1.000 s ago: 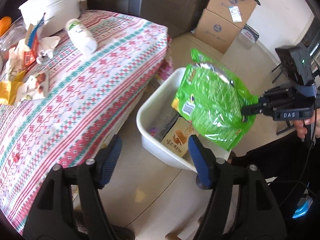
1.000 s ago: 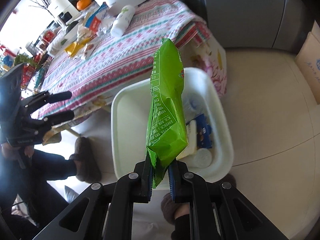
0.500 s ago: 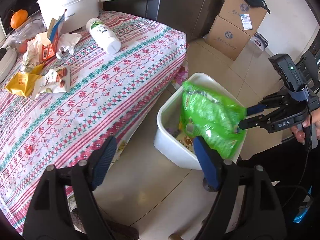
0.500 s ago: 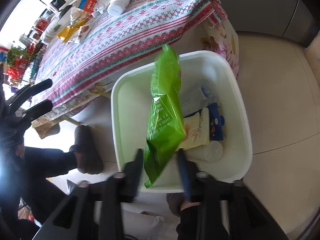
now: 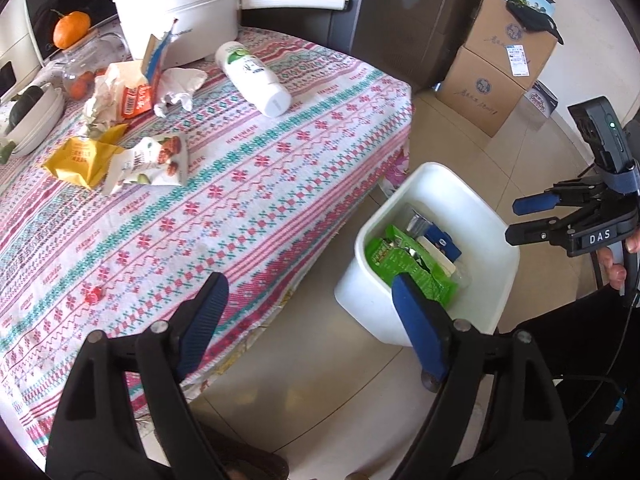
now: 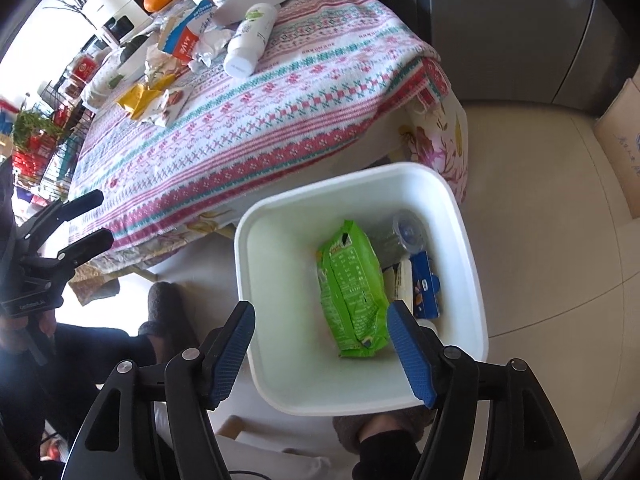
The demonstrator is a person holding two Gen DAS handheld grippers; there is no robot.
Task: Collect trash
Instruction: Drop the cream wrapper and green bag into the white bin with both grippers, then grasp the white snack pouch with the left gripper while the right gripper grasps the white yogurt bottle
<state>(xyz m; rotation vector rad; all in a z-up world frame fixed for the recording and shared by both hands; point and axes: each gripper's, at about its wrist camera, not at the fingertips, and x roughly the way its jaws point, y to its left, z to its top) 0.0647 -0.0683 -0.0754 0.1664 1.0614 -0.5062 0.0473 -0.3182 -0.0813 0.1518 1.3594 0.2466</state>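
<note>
Bag (image 6: 354, 292), green, lying flat inside bin (image 6: 466, 240), free of both grippers; in left view bag (image 5: 408, 262) at 3 o'clock, down in bin (image 5: 496, 248). Beside it at 3 o'clock in right view: blue packet (image 6: 426, 290), pale carton (image 6: 404, 284), clear lid (image 6: 409, 229) at 1 o'clock. Right gripper (image 6: 322, 356) above near rim of bin, jaws spread wide, nothing between them; seen from left view (image 5: 522, 220) at 3 o'clock, also parted. Left gripper (image 5: 308, 324) over table edge and floor, jaws spread wide, empty. On table (image 5: 256, 184), well apart from bin: white bottle (image 5: 252, 78) on its side at 12 o'clock, yellow wrapper (image 5: 82, 160) and snack packet (image 5: 154, 160) touching at 10 o'clock, torn carton (image 5: 142, 84), crumpled tissue (image 5: 178, 88), pot (image 5: 180, 4), orange (image 5: 72, 32). Boxes (image 5: 500, 68) stacked at 2 o'clock on floor.
</note>
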